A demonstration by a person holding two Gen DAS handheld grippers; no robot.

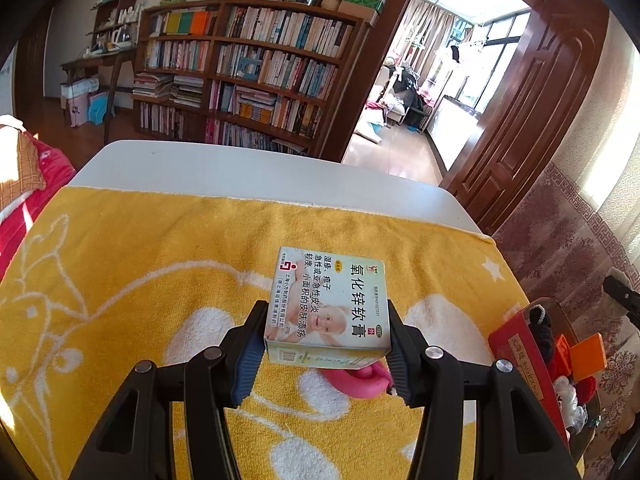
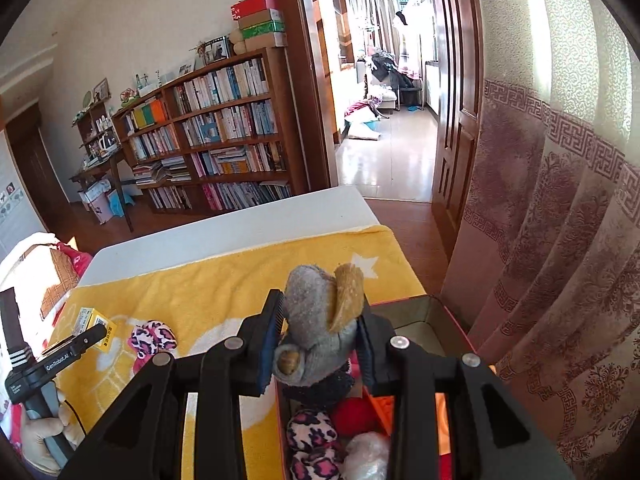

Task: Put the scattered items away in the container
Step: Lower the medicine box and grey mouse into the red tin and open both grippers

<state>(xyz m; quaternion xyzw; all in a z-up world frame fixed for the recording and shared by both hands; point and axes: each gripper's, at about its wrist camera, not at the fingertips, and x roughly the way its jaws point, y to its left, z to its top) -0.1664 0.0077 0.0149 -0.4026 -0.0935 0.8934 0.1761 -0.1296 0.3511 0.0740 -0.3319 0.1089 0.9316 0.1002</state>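
My left gripper is shut on a white ointment box with Chinese print, held above the yellow towel; a pink item lies just under it. My right gripper is shut on a grey and tan sock above the red container, which holds leopard-print socks, a red ball and other items. In the right wrist view the left gripper holds the box at the left, near a leopard-print sock on the towel.
The towel covers a white table. The container stands at the table's right edge in the left wrist view. A patterned curtain hangs close on the right. A bookshelf and an open doorway lie beyond.
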